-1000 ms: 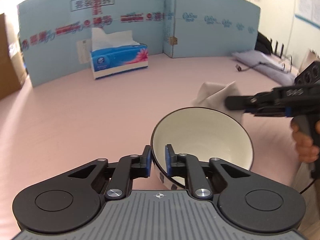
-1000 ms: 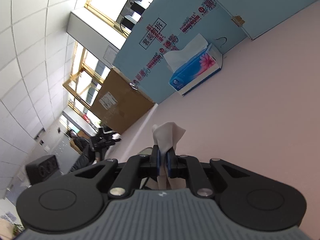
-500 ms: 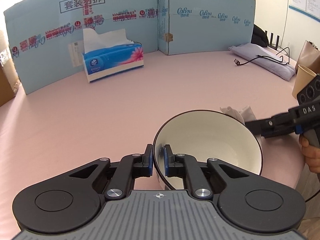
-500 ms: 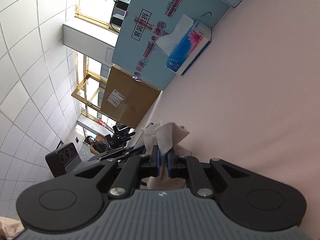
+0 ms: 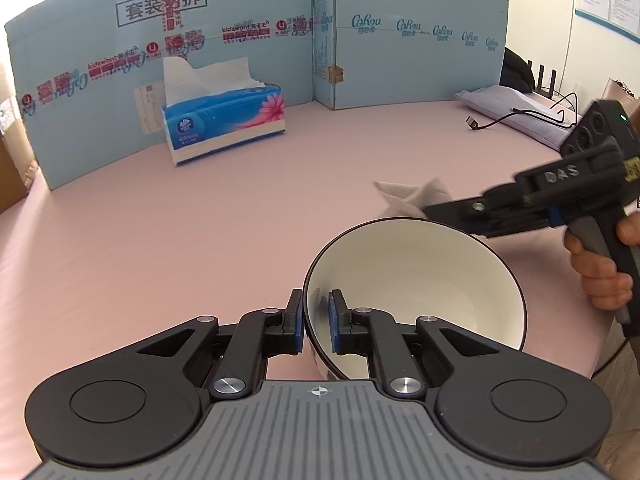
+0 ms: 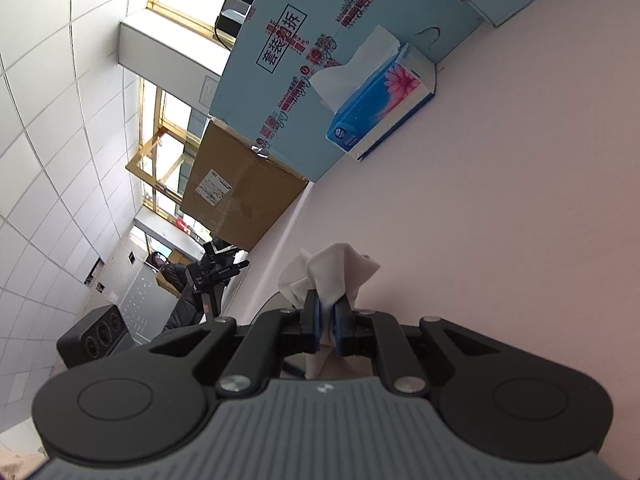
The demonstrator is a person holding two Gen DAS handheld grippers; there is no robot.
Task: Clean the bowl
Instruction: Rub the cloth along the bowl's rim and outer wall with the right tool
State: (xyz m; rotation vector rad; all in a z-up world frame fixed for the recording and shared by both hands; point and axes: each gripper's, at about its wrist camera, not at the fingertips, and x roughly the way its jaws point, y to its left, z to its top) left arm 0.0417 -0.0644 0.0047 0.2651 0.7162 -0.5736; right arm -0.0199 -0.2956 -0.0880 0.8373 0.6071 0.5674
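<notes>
Bowl (image 5: 424,280): glossy glazed ceramic, smooth. Tissue (image 6: 340,276): soft matt paper, crumpled. Table (image 5: 160,240): matt pink cloth. Screen (image 5: 400,60): printed cardboard. Tissue box (image 5: 224,124): glossy printed pack.

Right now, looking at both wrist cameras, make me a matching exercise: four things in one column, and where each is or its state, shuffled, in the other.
Things:
1. bowl
2. crumpled tissue
3. tissue box
4. black cable

States:
A. by the blue cardboard wall
B. rim pinched by the left gripper
C. on the table at far right
D. clamped in the right gripper

Pairs: 1-B, 2-D, 3-A, 4-C
</notes>
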